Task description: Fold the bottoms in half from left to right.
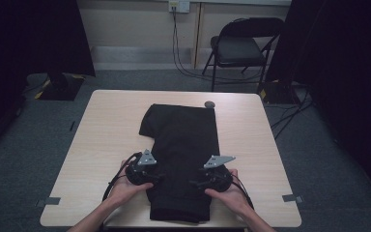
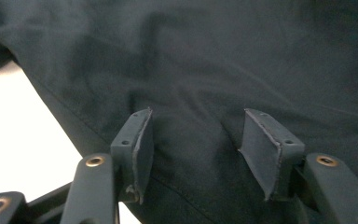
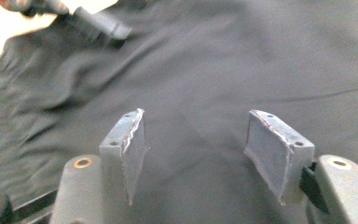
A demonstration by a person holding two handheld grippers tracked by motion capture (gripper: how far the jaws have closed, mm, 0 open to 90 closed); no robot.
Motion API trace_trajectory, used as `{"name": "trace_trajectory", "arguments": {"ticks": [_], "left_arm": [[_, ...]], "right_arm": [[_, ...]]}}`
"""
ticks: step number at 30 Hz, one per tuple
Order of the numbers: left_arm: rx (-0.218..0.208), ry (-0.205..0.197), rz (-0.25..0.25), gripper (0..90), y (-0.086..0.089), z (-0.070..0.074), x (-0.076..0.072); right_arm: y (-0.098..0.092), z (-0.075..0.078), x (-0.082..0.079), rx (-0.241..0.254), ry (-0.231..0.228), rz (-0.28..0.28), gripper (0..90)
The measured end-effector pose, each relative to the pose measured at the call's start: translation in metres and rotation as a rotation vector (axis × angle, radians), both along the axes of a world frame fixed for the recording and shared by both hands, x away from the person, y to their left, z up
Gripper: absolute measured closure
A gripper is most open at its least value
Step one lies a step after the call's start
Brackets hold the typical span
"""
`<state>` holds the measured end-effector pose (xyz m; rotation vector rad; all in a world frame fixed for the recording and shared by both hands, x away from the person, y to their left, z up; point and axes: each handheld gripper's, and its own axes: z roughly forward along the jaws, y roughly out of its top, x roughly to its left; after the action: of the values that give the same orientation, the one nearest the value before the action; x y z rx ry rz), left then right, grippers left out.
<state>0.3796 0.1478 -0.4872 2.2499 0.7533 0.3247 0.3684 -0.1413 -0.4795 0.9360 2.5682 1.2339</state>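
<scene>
I hold one gripper in each hand over a black pair of pants (image 1: 183, 159) that lies flat on the table (image 1: 101, 125). My left gripper (image 1: 160, 178) is at the left edge of the cloth and my right gripper (image 1: 192, 182) is at the right edge, near the end closest to me. I think I put them there, one on each side, so I can take both edges at once and fold the pants evenly.

In the left gripper view, my jaws stand apart with dark cloth lying between them, and the pads do not press on it. In the right gripper view, my jaws stand wide apart over the cloth too. I am not holding anything yet.

The pants are long and thin. Their long way runs from me to the far side of the table. The far end is a little wider and leans left.
</scene>
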Motion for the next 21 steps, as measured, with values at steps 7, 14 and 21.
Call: {"name": "trace_trajectory", "arguments": {"ticks": [7, 14, 21], "left_arm": [[-0.036, 0.034, 0.047, 37.9, 0.004, 0.000, 0.001], [-0.087, -0.026, 0.111, 39.8, 0.011, 0.031, 0.032], [-0.092, 0.005, 0.164, 42.3, -0.001, 0.033, 0.087]], "right_arm": [[-0.018, 0.008, 0.020, 0.034, -0.026, -0.110, 34.8], [-0.025, 0.020, 0.054, 0.026, -0.065, -0.185, 31.6], [0.001, 0.017, 0.096, 0.001, -0.058, -0.161, 25.6]]}}
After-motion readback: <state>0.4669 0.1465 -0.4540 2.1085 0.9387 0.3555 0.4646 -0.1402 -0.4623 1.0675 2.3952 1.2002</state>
